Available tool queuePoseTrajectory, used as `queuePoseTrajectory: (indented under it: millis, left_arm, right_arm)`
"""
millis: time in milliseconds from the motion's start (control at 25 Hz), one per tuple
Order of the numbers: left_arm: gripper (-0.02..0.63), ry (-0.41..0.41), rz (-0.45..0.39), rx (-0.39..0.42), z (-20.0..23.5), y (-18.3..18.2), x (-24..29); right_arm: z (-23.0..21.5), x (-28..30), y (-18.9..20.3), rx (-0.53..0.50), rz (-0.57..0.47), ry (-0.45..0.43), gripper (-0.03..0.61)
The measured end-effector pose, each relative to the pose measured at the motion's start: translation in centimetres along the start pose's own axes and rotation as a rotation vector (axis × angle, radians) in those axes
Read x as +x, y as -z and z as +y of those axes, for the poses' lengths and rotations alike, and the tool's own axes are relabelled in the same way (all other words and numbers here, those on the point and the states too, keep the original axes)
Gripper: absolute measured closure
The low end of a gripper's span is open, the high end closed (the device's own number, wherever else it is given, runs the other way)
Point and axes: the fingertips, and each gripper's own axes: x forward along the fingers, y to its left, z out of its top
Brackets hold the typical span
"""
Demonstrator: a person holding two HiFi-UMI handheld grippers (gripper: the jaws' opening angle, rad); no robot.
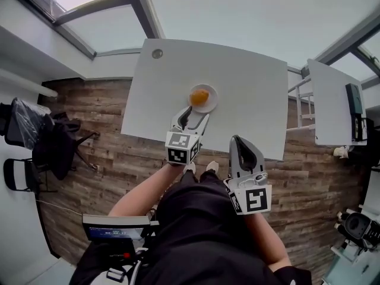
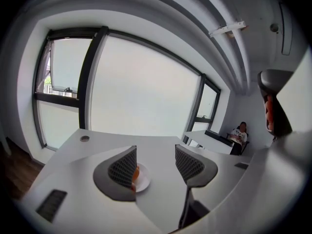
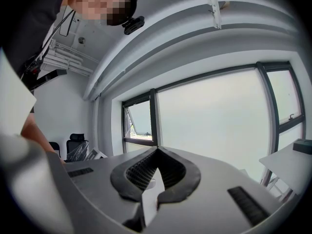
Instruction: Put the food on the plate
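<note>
Room, as I stand in it.
- Floor: wood planks, brown-grey.
- Before me: white table, with a round cable grommet near its far left corner.
- To my right: second white table, well apart.
- Far wall: large windows in dark frames, pale daylight; one small pane tilted open.
- To my left: black office chair, plastic-wrapped.
- Walls and ceiling: white.
</note>
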Motion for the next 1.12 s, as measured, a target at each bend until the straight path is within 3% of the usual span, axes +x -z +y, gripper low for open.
queuePoseTrajectory:
  millis: [480, 600, 800, 1040, 1120]
  left_arm:
    - [0.358, -0.005, -0.111, 0.019, -2.3, -2.4, -6.8]
    - [0.411, 0.016, -0.154, 0.028, -2.8, -3.1, -8.3]
    - [0.454, 0.001, -0.198, -0.041, -2.0, -3.0, -10.4]
    - [0.47, -0.013, -0.248, -0.022, -2.8, -3.6, -13.7]
    - [0.508, -0.025, -0.272, -0.016, -2.9, -3.8, -15.0]
  right_arm:
    - [1.0, 0.6, 0.3, -0.02, 0.018, -0.051, 0.581]
    - [1.4, 0.6, 0.2, -0.03, 0.019, -0.067, 0.581]
    - [2.4, 0.9, 0.1, -0.028, 0.016, -0.081, 0.581]
    - [3.7, 1.1, 0.0, -0.02, 0.007, -0.098, 0.581]
    - [4.2, 1.0, -0.2, -0.014, -0.001, -0.1, 0.581]
